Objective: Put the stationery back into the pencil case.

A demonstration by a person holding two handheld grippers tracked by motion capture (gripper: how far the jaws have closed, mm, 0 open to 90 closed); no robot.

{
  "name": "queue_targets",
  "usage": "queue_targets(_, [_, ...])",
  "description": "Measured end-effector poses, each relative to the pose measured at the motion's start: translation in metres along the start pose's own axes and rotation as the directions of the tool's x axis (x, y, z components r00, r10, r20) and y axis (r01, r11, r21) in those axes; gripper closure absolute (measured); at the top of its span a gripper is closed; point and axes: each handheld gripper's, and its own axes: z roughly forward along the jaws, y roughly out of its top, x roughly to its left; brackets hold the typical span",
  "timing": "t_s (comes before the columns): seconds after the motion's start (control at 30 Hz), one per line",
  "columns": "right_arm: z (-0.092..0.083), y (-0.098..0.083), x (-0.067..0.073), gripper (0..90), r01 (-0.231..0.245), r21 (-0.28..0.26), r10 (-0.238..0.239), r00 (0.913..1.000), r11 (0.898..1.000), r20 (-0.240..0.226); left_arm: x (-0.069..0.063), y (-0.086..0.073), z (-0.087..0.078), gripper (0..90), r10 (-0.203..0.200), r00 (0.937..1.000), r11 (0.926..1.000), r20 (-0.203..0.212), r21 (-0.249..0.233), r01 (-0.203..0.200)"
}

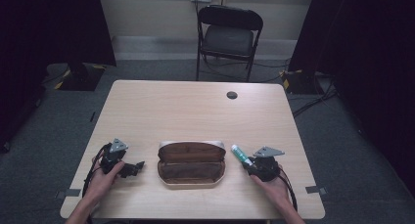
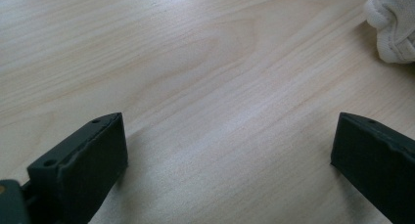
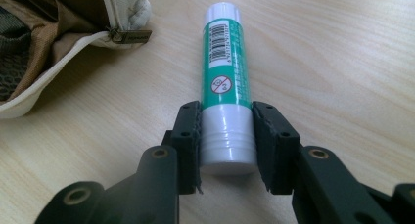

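Glue stick (image 3: 226, 82) clamped in my right gripper (image 3: 227, 145), lying on table (image 1: 195, 111).
Open pencil case (image 1: 191, 164) just left of it; my left gripper (image 2: 227, 150) gapes, nothing between.

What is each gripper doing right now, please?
Left gripper: open, nothing between its jaws, over bare table.
Right gripper: closed on the glue stick, beside the open pencil case.

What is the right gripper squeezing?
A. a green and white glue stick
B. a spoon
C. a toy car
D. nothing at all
A: in the right gripper view, the right gripper has both jaws pressed against the white end of the green and white glue stick, beside the open pencil case.
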Motion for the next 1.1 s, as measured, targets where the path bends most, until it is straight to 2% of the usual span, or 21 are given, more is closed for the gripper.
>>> queue_targets(0.23, [-0.003,0.001,-0.001,65.4,-0.013,-0.006,0.013,0.9999,1.0,-0.007,0.0,0.0,0.0,0.0,0.0,1.0,1.0,-0.001,0.0,0.0])
queue_targets(0.4, [-0.011,0.004,-0.005,65.3,-0.055,-0.054,0.054,0.9984,0.997,-0.015,0.0,0.0,0.0,0.0,0.0,1.0,1.0,0.001,0.0,0.0])
queue_targets(0.6, [-0.017,0.007,-0.008,65.3,-0.069,-0.081,0.067,0.9972,0.994,-0.033,0.0,0.0,0.0,0.0,0.0,1.0,1.0,0.001,0.0,0.0])
queue_targets(0.77, [-0.019,0.009,-0.008,65.4,-0.069,-0.077,0.067,0.9972,0.995,-0.034,0.0,0.0,0.0,0.0,0.001,1.0,1.0,0.001,0.0,-0.001])
queue_targets(1.1, [-0.031,0.013,-0.013,65.5,-0.106,-0.072,0.103,0.9937,0.992,-0.043,-0.001,0.0,0.0,0.0,-0.006,1.0,1.0,0.003,-0.005,0.006])
